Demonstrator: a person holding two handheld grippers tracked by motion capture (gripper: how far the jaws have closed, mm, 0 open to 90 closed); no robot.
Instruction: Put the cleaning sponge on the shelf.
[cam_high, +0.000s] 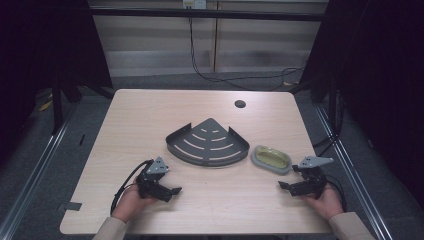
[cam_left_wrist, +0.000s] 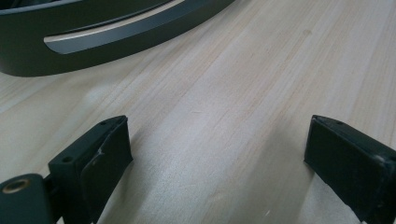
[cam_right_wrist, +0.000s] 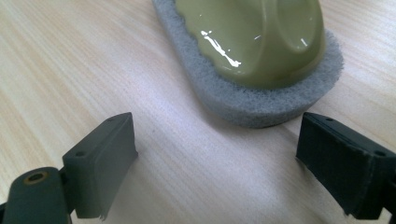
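Both tongs spread, empty: left tongs near dark corner rack, right tongs just short of sponge. Probably light; grey pad soft, glossy top slick. Best gripped across foam edges, mid-counter.

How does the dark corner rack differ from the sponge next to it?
The corner rack is dark, fan-shaped and slotted, with a raised rim; the sponge is an oval grey pad with a glossy olive top. The rack is clearly the larger. The rack lies at the table's centre, nearer the left gripper; the sponge lies to its right, just ahead of the right gripper. Both rest flat, ungripped.
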